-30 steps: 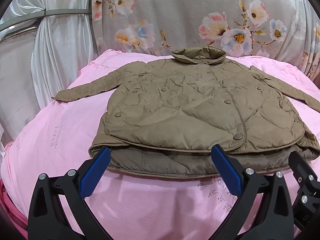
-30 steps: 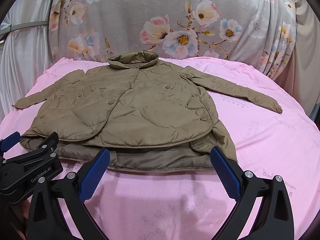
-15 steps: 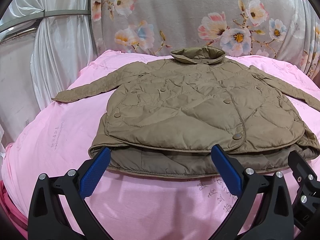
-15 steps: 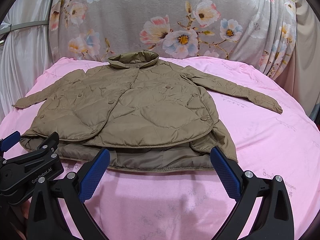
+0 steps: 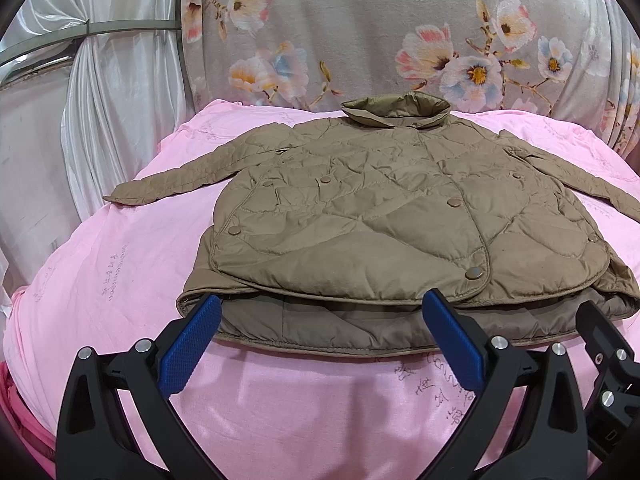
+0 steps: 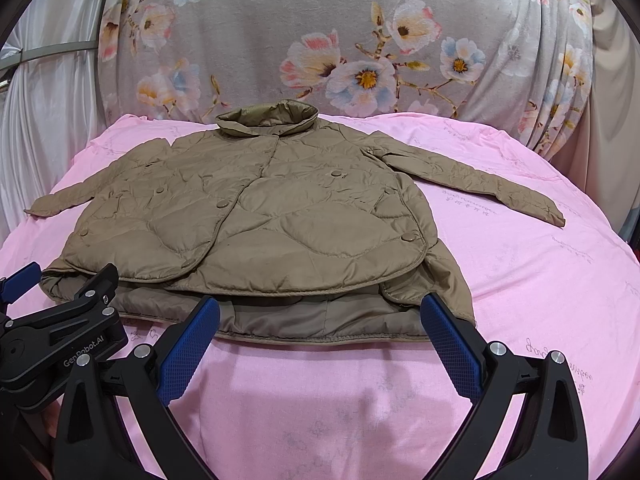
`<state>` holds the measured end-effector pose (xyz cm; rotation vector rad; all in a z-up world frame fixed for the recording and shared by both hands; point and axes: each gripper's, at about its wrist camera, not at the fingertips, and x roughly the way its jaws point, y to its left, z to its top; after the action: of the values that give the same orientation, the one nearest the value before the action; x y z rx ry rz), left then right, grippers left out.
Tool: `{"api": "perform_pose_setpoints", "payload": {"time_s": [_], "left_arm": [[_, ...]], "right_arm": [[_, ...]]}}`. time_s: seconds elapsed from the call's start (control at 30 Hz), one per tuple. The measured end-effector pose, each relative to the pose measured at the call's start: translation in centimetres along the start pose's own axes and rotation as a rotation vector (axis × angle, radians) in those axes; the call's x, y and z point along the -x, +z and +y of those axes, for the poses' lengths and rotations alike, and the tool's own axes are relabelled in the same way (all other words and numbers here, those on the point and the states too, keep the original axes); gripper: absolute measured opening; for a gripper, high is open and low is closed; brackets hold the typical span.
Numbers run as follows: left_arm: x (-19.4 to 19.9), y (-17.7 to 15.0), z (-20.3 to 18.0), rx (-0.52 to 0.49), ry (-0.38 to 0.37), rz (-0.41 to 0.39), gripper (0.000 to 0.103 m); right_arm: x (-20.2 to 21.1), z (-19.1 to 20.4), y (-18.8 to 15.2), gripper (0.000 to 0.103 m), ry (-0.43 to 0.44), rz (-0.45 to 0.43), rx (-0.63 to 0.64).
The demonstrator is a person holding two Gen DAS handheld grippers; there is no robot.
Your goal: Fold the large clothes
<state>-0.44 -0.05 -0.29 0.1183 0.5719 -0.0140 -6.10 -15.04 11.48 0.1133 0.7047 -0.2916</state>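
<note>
Jacket [image 5: 360, 216]: quilted tan cloth, slight sheen, puffy, matt snap buttons. Bed sheet [image 5: 120, 264]: pink cloth, soft, matt, faintly printed. Floral curtain [image 6: 360, 40]: grey cloth, plush look. White drape [image 5: 100, 100]: satiny, glossy. Left gripper [image 5: 320, 340]: black matt plastic, blue knurled pads [image 5: 190, 350], shiny metal screws.

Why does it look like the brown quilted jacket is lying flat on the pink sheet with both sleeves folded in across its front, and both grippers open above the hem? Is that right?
Not quite: the sleeves are not folded in. The brown quilted jacket lies flat on the pink sheet with both sleeves spread outward, as the right wrist view shows. The left gripper and right gripper are indeed open near the hem.
</note>
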Motion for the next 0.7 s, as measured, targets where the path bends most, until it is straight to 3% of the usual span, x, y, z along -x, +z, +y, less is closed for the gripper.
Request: {"api": "perform_pose_setpoints", "payload": {"time_s": [0.7], "left_arm": [[-0.16,0.3,0.0,-0.011,0.009,0.012,0.098]], "right_arm": [[-0.27,0.11,-0.05,0.098,0.004,0.01,-0.004]]}}
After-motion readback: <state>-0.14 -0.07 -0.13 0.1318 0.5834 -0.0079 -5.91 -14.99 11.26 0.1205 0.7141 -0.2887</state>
